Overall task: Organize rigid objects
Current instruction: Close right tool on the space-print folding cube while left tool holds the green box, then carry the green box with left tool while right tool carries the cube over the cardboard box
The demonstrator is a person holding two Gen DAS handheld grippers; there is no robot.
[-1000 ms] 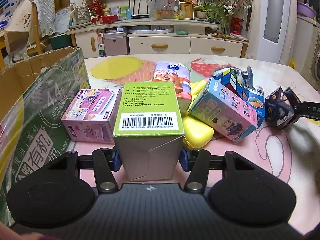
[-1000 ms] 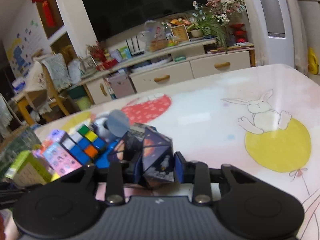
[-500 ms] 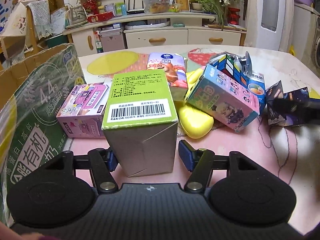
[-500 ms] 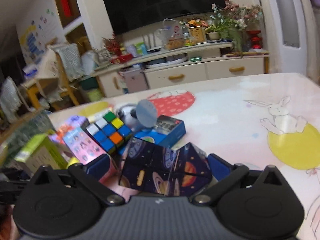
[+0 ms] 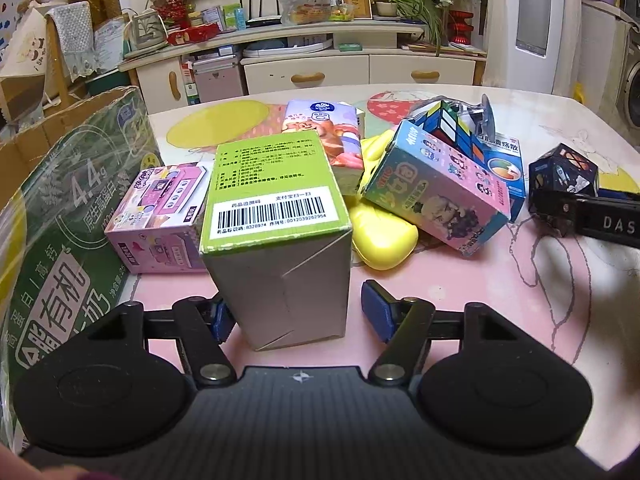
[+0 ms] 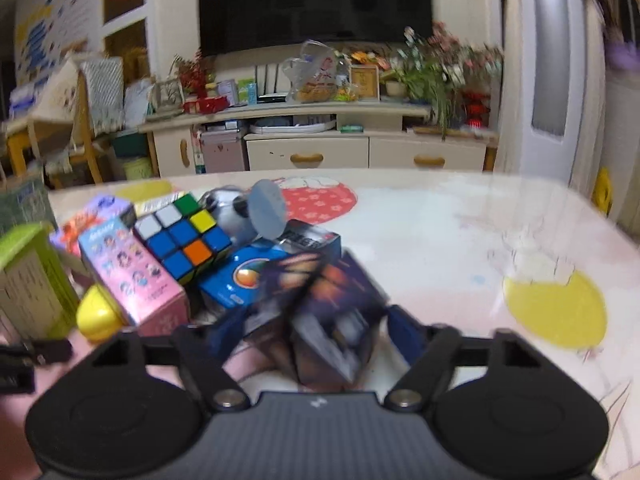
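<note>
A green-topped carton (image 5: 280, 236) stands on the table between the fingers of my left gripper (image 5: 296, 312). The jaws are open; the right pad (image 5: 374, 308) stands clear of the carton. My right gripper (image 6: 316, 336) is open around a dark space-print folding cube (image 6: 320, 312), which rests on the table; it also shows in the left wrist view (image 5: 562, 184). A pile beside it holds a Rubik's cube (image 6: 184, 236), a pink-blue toy box (image 6: 136, 276), a blue medicine box (image 6: 272, 264) and a yellow case (image 5: 380, 236).
A large green milk carton box (image 5: 60, 216) stands open at the left edge. A pink toy box (image 5: 160, 216) and a tissue pack (image 5: 324, 136) lie behind the green carton. The table's right half (image 6: 480, 248) shows a rabbit and balloon print.
My left gripper has opened and let go of the green carton, which now stands on the table. My right gripper has opened around the folding cube and lowered it to the table.
</note>
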